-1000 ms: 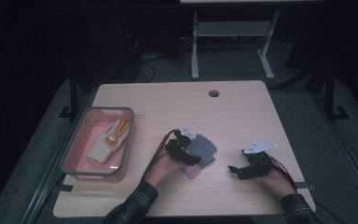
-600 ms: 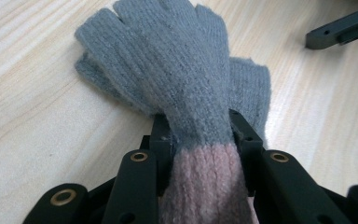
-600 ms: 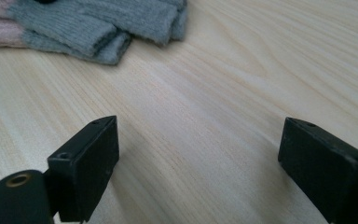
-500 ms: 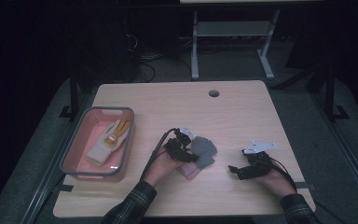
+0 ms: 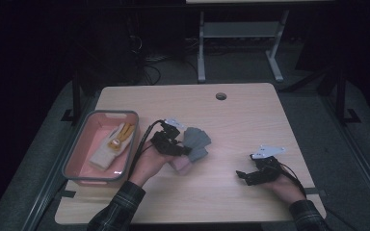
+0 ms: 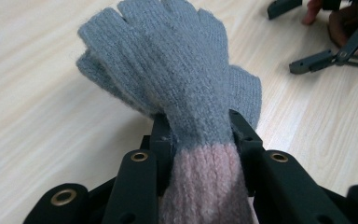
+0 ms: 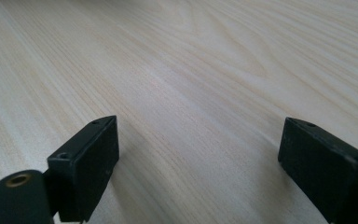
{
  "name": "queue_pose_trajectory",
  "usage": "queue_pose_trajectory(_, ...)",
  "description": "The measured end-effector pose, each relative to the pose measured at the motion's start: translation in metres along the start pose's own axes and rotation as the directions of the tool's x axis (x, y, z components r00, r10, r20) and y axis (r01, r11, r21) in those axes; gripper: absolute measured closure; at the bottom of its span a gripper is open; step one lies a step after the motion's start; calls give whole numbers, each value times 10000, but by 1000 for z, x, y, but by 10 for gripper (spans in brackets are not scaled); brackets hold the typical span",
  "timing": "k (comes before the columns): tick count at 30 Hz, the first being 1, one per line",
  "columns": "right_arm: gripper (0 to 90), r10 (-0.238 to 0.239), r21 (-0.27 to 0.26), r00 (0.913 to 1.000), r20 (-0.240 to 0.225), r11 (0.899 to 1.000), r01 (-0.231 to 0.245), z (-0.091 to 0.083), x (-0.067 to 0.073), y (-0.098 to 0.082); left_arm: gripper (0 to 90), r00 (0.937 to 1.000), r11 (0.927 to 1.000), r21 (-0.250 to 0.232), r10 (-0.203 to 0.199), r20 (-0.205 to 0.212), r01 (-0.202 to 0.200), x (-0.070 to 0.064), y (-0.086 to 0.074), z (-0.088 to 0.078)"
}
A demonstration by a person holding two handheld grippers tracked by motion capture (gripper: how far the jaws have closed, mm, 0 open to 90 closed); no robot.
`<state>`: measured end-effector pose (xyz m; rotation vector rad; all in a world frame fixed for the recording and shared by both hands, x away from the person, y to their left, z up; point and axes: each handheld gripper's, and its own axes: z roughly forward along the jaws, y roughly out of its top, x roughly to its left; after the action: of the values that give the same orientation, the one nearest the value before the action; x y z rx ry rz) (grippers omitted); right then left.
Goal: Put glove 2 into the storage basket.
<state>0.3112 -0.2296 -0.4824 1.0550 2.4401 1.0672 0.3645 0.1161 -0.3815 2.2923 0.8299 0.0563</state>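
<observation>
Left hand-held gripper: clamped on grey fingerless glove at its pink cuff
Right hand-held gripper: open, empty
Risk: second glove layer may slip free when lifted

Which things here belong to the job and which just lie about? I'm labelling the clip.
In the job:
- grey-and-pink glove, clamped in the left gripper
- pink bin holding a white-and-yellow glove

Lying about:
- right gripper, jaws open on the table
</observation>
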Motion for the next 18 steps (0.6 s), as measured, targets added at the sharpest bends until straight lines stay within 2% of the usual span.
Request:
queue_pose_trajectory(9, 120, 3, 1, 10000, 1, 10000, -3, 0, 0, 0, 677, 9988, 9978, -522, -419, -248, 406, 14, -4, -36)
queue_pose_trajectory(18, 120, 5, -2, 10000, 5, 10000, -5, 0, 0, 0, 675, 9948, 9947, -769, -731, -703, 676, 29, -12, -69)
